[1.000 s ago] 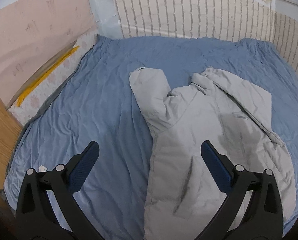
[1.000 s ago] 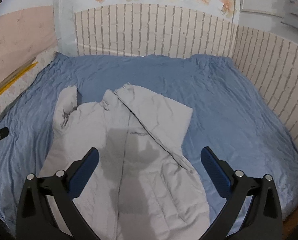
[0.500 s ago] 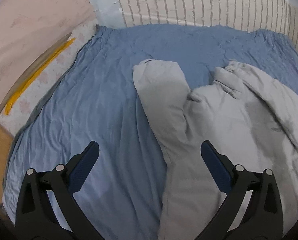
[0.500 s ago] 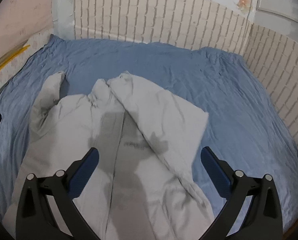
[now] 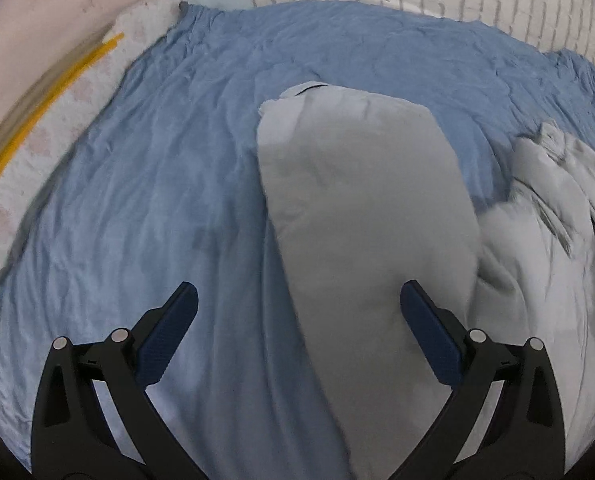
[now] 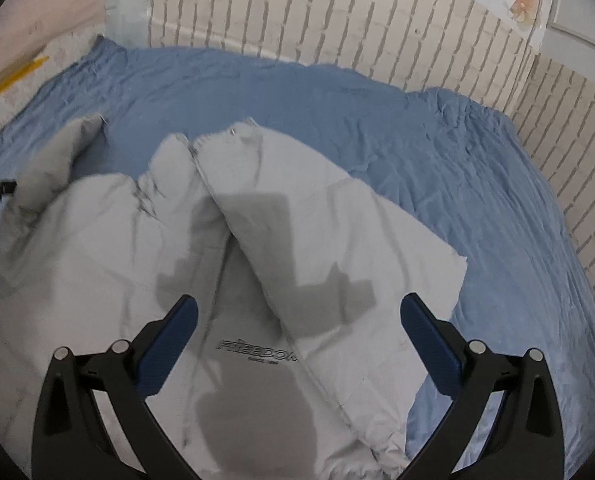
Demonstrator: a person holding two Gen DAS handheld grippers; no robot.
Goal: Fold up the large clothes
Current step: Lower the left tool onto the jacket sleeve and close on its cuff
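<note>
A large light grey padded jacket lies front-up on a blue bed sheet. Its right sleeve is folded across the chest; a dark "FREEDOM" logo shows below it. In the left wrist view the left sleeve lies stretched out towards the far wall, with the collar at the right. My left gripper is open and empty above the sleeve's lower part. My right gripper is open and empty above the chest and the folded sleeve.
A brick-pattern wall borders the bed at the back and right. A pale mattress edge with a yellow strip runs along the left. Bare blue sheet lies left of the sleeve.
Both grippers have moved forward and lower towards the jacket, which now fills more of each view. The left one has closed in on the left sleeve. The jacket has not moved.
</note>
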